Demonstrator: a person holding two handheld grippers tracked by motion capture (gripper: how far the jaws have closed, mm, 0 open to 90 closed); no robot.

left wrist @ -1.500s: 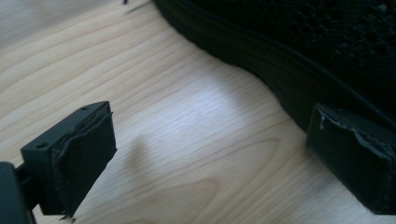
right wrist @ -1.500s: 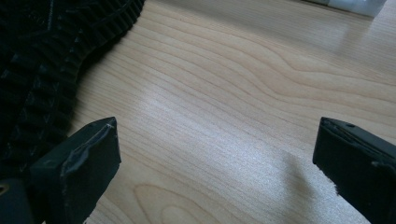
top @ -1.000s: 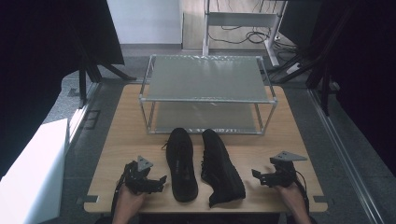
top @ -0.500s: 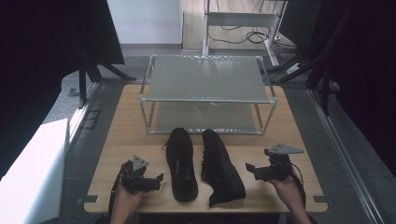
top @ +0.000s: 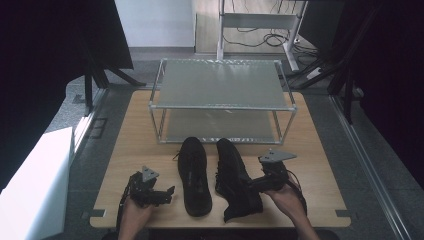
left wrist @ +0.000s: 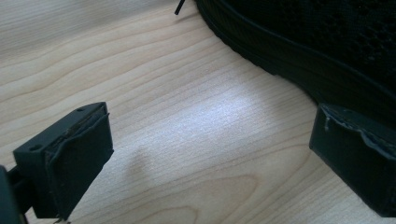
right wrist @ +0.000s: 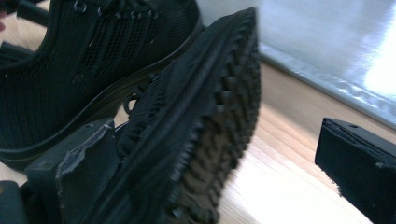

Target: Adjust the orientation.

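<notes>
Two black mesh shoes lie side by side on the wooden table (top: 310, 165). The left shoe (top: 194, 172) sits flat with its toe toward me. The right shoe (top: 234, 180) is tipped onto its side, so its treaded sole (right wrist: 219, 140) faces my right gripper's camera. My right gripper (top: 258, 183) is open around that shoe's heel end: the near jaw lies against the upper and the far jaw stands well clear of the sole. My left gripper (top: 161, 194) stands open low over bare wood, just left of the left shoe (left wrist: 308, 56), with nothing between its jaws.
A metal-framed rack (top: 220, 107) with two frosted shelves stands behind the shoes at the middle of the table. Bare wood lies on either side of the shoes. Dark stands and cables surround the table on the floor.
My right gripper has moved left onto the right shoe, which has tipped onto its side. The left gripper has barely shifted.
</notes>
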